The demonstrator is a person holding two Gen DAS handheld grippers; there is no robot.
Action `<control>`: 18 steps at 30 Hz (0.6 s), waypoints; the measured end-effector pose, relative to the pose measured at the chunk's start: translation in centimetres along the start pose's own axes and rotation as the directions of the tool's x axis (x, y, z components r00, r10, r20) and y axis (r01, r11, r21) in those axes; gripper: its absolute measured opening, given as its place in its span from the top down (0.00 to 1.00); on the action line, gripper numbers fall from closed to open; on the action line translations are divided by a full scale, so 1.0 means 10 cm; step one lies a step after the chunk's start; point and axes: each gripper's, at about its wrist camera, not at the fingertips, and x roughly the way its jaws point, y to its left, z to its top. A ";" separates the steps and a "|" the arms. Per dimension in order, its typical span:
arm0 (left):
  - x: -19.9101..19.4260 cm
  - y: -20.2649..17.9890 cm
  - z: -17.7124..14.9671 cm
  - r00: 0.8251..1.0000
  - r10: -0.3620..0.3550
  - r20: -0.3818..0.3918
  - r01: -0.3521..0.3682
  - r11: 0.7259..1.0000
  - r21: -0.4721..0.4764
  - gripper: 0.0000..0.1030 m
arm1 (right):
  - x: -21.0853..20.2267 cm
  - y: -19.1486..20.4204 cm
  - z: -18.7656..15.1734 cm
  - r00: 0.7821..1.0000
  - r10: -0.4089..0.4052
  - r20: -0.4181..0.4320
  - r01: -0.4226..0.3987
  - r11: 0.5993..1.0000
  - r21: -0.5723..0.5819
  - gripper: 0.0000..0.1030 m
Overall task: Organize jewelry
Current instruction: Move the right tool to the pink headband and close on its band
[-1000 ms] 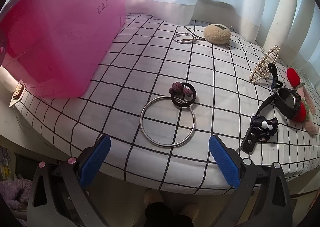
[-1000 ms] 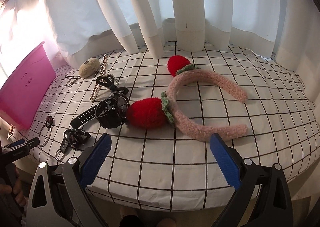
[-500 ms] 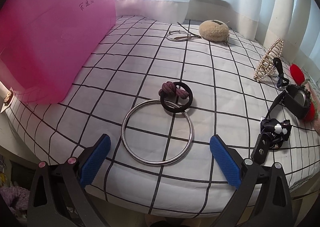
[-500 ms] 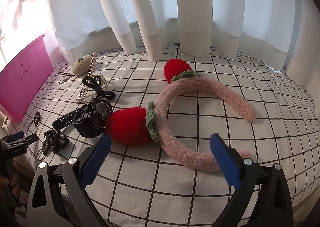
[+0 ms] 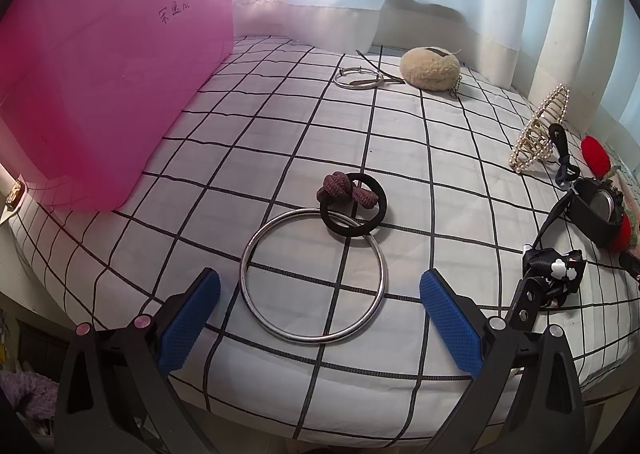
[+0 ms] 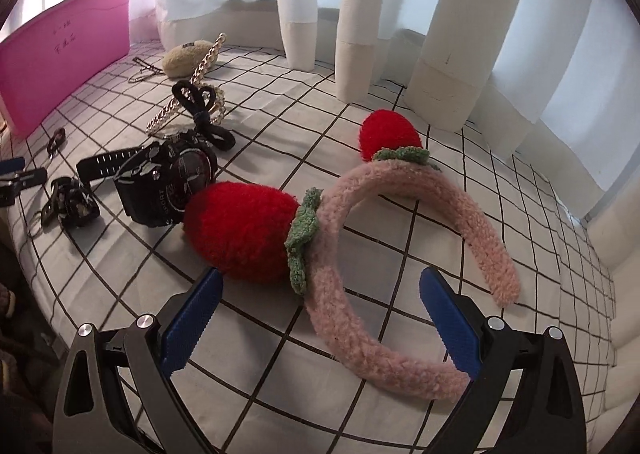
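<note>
In the left wrist view my left gripper (image 5: 320,318) is open, its blue pads on either side of a large silver ring (image 5: 245,266) lying on the checked cloth. A black hair tie with a maroon knot (image 5: 340,191) overlaps the ring's far edge. In the right wrist view my right gripper (image 6: 320,322) is open over the near arc of a pink fuzzy headband (image 6: 404,197) with two red strawberries (image 6: 240,230). A black sport watch (image 6: 168,183) lies to the left of it.
A pink plastic bin (image 5: 100,73) stands at the left. A small silver bangle (image 5: 360,78), a beige fluffy pouch (image 5: 430,67), a pearl hair claw (image 5: 540,129), a black bow tie band (image 6: 204,113) and a black keychain clip (image 5: 548,278) lie on the cloth.
Both grippers have moved forward and lower: the left one closer to the silver ring, the right one closer to the pink headband. Nothing has been taken hold of.
</note>
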 end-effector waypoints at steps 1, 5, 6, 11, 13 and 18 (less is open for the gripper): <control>0.00 0.00 0.00 1.000 0.001 0.002 -0.001 1.000 0.000 0.05 | 0.03 0.01 -0.01 1.000 0.000 -0.007 0.000 1.000 -0.017 0.09; 0.02 -0.01 0.01 1.000 0.008 0.009 -0.008 1.000 -0.010 0.05 | 0.07 -0.05 -0.01 1.000 0.024 0.004 -0.024 1.000 0.005 0.08; 0.02 -0.01 0.01 1.000 0.011 0.011 -0.010 1.000 -0.014 0.05 | 0.09 -0.07 -0.01 0.999 0.033 0.006 -0.033 0.999 0.022 0.08; 0.03 -0.03 0.01 0.999 0.025 0.031 -0.024 0.999 -0.028 0.05 | 0.21 -0.20 0.00 0.993 0.118 0.013 -0.118 0.984 0.136 0.08; 0.02 -0.03 -0.01 0.999 0.028 0.046 -0.026 0.999 -0.031 0.05 | 0.22 -0.22 -0.01 0.992 0.129 0.017 -0.130 0.977 0.172 0.08; 0.01 -0.04 -0.03 0.997 0.036 0.063 -0.033 0.999 -0.037 0.06 | 0.22 -0.19 0.00 0.993 0.113 0.017 -0.114 0.977 0.183 0.08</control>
